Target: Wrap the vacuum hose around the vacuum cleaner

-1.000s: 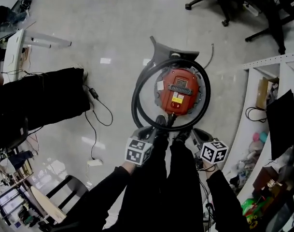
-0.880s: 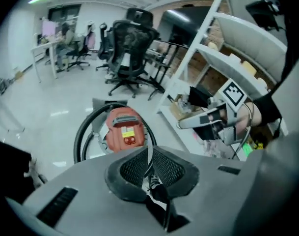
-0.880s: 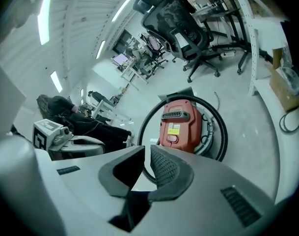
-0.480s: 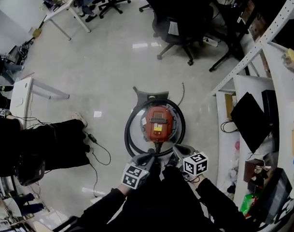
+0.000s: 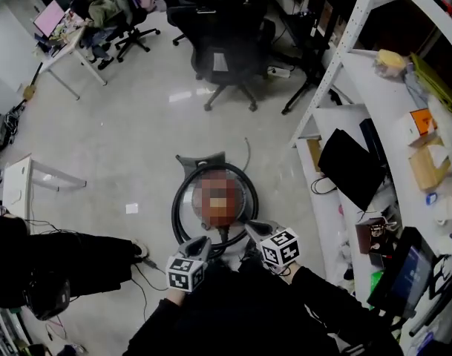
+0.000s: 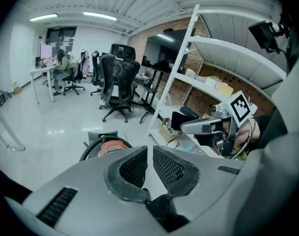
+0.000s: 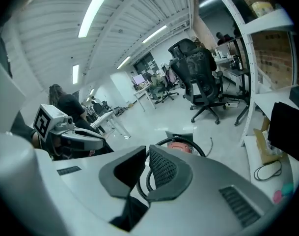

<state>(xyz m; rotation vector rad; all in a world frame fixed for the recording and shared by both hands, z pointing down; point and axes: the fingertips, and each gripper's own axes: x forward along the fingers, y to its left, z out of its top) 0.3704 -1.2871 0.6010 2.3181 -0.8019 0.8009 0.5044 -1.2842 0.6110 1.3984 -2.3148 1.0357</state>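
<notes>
Hose (image 6: pixel 87 149) looped flat, encircling vacuum cleaner (image 6: pixel 112 148)

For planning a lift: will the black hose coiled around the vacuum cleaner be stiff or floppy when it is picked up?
Probably floppy but springy: the hose lies in a smooth loop around the vacuum cleaner, with no visible kinks. Lifted at one spot, the rest would likely sag and uncoil. It looks thin, so it is probably light.

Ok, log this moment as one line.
hose: coiled round vacuum cleaner | left gripper: shut, empty | right gripper: shut, empty
</notes>
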